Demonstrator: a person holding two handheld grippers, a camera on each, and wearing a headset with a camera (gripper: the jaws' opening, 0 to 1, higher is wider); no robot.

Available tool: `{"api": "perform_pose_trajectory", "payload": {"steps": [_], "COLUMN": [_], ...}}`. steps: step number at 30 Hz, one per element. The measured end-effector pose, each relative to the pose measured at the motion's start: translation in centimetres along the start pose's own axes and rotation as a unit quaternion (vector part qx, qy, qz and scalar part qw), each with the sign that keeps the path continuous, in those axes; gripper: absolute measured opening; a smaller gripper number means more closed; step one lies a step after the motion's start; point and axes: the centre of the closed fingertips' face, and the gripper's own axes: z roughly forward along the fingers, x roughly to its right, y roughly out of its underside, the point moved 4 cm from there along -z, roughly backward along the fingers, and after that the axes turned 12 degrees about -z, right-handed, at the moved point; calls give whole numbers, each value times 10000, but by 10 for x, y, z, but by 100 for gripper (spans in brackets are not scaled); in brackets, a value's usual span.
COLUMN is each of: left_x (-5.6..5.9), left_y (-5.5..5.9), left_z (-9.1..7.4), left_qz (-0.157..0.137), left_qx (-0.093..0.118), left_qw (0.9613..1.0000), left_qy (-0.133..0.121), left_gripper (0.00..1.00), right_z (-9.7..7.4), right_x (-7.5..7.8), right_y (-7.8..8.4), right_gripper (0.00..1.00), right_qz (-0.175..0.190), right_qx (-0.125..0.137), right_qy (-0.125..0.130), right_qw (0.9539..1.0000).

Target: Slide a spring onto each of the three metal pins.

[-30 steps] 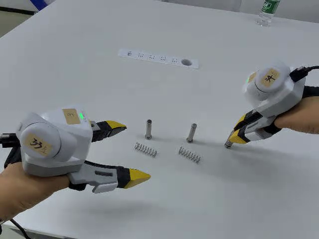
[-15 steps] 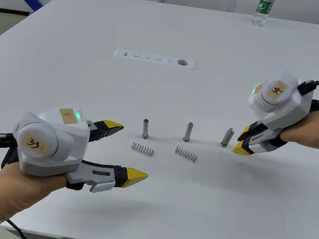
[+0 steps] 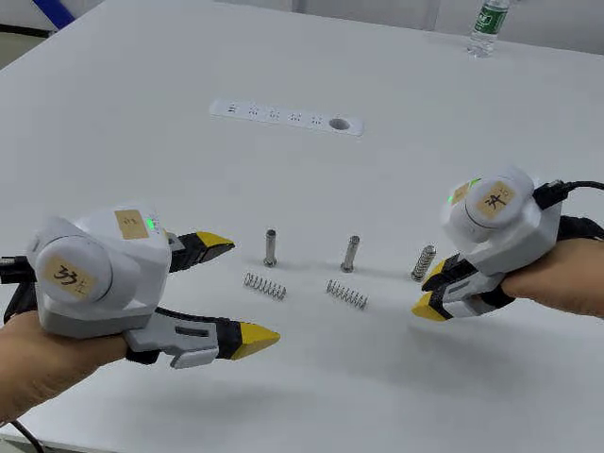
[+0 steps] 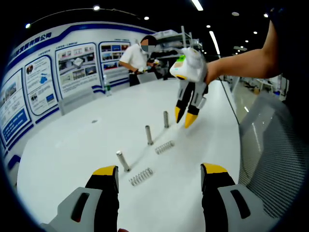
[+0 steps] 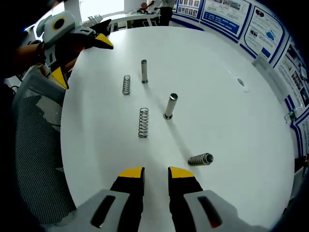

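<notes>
Three metal pins stand in a row on the white table. The left pin [image 3: 270, 247] [image 4: 122, 160] [image 5: 144, 71] and the middle pin [image 3: 350, 253] [image 4: 149, 135] [image 5: 170, 106] are bare. The right pin [image 3: 424, 262] [image 4: 165, 119] [image 5: 201, 159] wears a spring. Two loose springs [image 3: 264, 285] [image 3: 346, 293] lie just in front of the bare pins. My right gripper [image 3: 431, 288] [image 5: 156, 174] hovers beside the sprung pin, slightly open and holding nothing. Wide open and also holding nothing, my left gripper [image 3: 236, 291] [image 4: 159, 171] sits left of the row.
A white power strip [image 3: 286, 118] lies farther back on the table [image 3: 142, 113]. A water bottle [image 3: 485, 21] stands at the far right corner. A mesh chair [image 4: 270, 145] is at the table's near edge. A person [image 4: 137, 58] stands in the background.
My right gripper has let go of the spring on the right pin and drawn back toward me, jaws now parted. The spring stays on the pin. The left gripper has barely moved.
</notes>
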Motion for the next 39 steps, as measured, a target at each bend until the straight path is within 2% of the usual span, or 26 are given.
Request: {"api": "perform_pose_trajectory", "payload": {"steps": [14,26,39], "left_x": [4,3,3], "left_y": [0,2,5], "left_z": [2,4,5], "left_qz": [9,-3,-42], "left_qx": [-18,-37,-47], "left_qw": [10000,10000,10000], "left_qy": [41,58,70], "left_gripper": [70,69,69], "right_z": [24,45,53], "right_x": [-5,-3,-7], "right_y": [-36,-39,-39], "right_gripper": [20,19,15], "right_qz": [-131,-101,-52], "right_qx": [253,120,5], "right_qy": [-200,-340,-405], "right_qw": [9994,9993,9992]}}
